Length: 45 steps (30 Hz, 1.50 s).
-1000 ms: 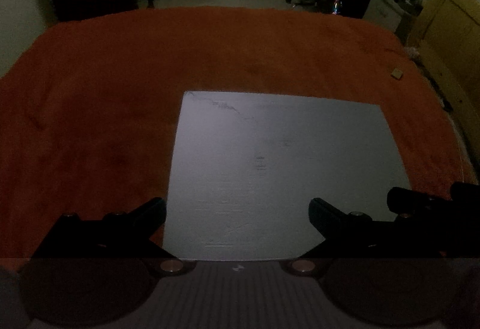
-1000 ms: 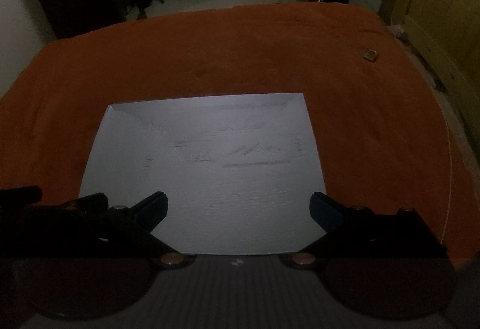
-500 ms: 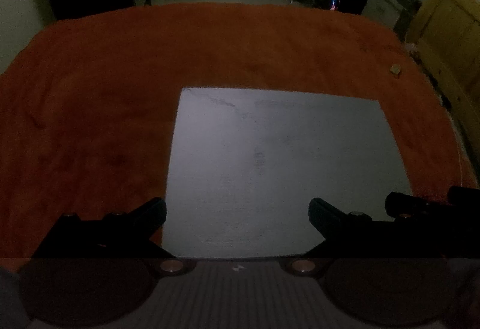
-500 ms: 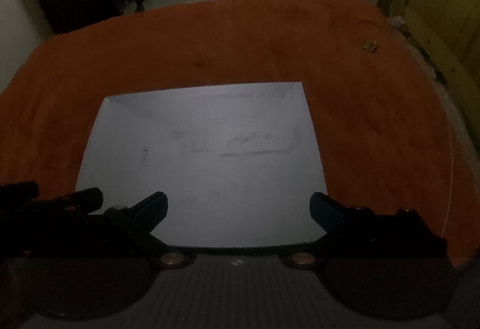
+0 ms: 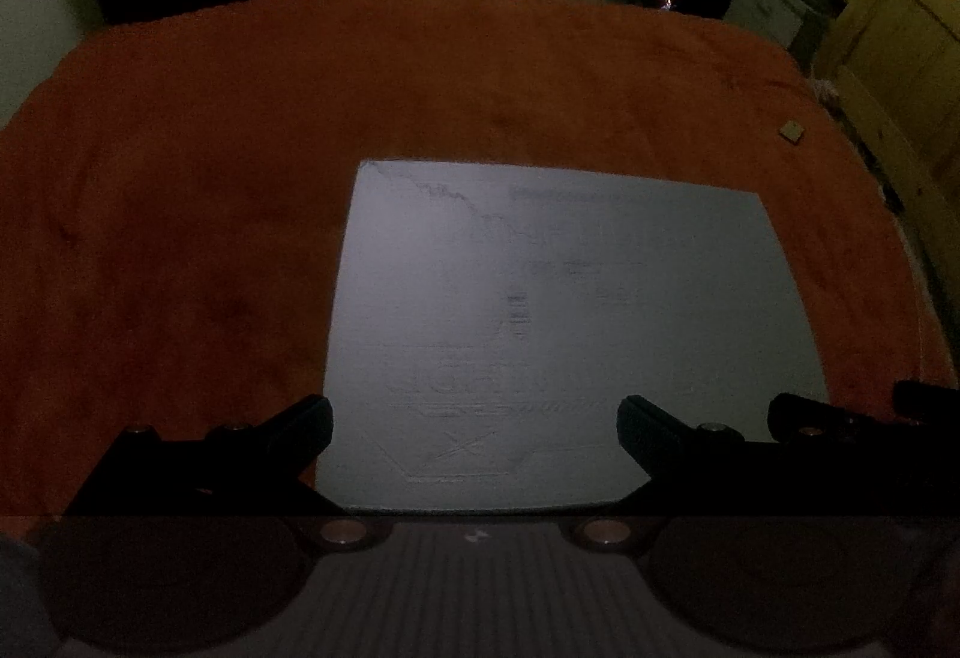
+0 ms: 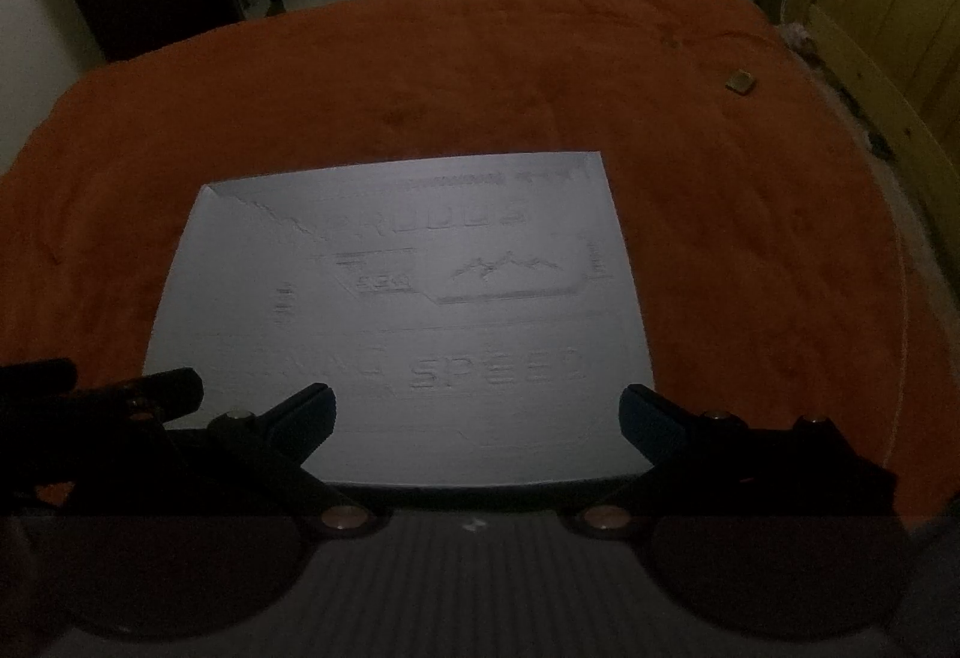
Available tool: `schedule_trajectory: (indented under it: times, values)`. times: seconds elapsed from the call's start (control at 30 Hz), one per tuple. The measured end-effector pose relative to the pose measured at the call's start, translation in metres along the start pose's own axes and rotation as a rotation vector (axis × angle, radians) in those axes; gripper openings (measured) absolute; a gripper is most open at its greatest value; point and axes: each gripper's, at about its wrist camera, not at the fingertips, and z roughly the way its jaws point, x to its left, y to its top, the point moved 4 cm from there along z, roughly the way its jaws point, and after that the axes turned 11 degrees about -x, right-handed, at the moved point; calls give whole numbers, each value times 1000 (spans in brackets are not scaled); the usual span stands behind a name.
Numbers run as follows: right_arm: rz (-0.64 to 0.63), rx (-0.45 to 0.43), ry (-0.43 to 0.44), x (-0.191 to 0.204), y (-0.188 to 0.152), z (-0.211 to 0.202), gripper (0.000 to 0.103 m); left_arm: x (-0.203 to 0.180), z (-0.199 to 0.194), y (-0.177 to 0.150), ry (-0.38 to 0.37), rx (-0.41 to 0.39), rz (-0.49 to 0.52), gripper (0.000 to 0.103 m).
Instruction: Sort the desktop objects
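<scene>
While I have drifted only slightly over the last second, the grey mat [image 6: 396,310] now fills more of both views, so I judge that I am easing in above it. It lies flat on the orange-covered table [image 5: 180,214]. My left gripper [image 5: 474,424] and right gripper [image 6: 477,415] both stand wide apart, holding nothing. A small tan block [image 6: 740,81] sits well beyond the mat, to its far right, unsorted.

The mat [image 6: 396,310] lies flat on the cloth [image 6: 420,75]. The small block [image 6: 740,81] sits well apart, behind and right of the mat.
</scene>
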Motion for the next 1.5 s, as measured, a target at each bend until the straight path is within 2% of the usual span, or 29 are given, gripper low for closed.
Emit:
schedule_trajectory:
  times: [0.2, 0.4, 1.5]
  values:
    - [11, 37, 0, -1, -4, 4, 103, -7, 5, -5, 28, 25, 19, 103]
    - [11, 69, 5, -1, -6, 6, 103, -9, 7, -8, 26, 53, 11, 103]
    - [19, 85, 10, 0, -5, 8, 103, -25, 8, -17, 11, 91, -26, 103]
